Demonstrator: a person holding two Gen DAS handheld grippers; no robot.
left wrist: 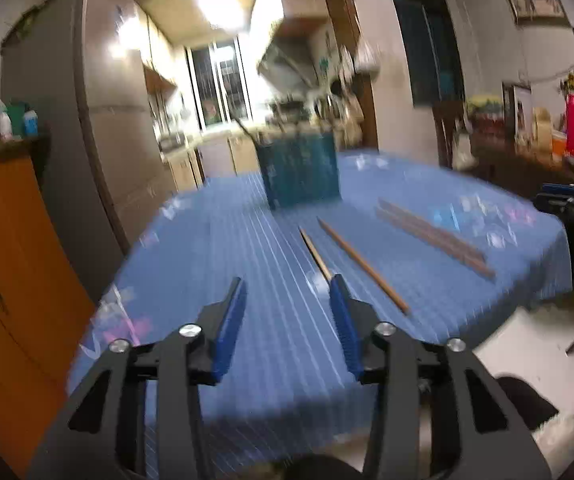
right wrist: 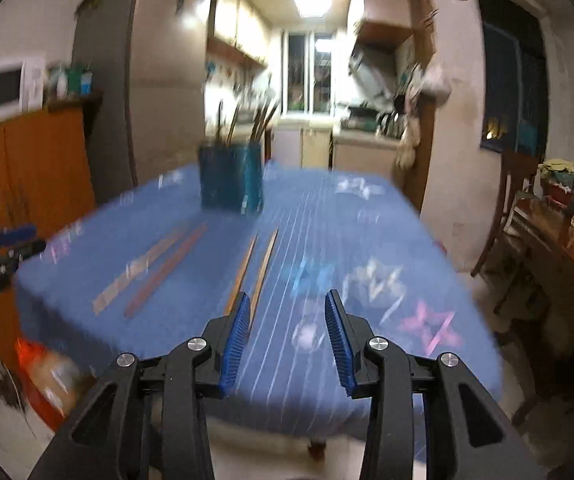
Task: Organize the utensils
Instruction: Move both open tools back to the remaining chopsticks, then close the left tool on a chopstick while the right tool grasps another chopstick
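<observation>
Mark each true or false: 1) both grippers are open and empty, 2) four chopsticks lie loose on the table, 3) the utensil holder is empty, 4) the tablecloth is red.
1) True: the left gripper and right gripper are both open, holding nothing.
2) True: a light chopstick pair and a darker chopstick pair lie on the tablecloth.
3) False: the teal utensil holder already has utensils standing in it.
4) False: the tablecloth is blue with white lines.
</observation>
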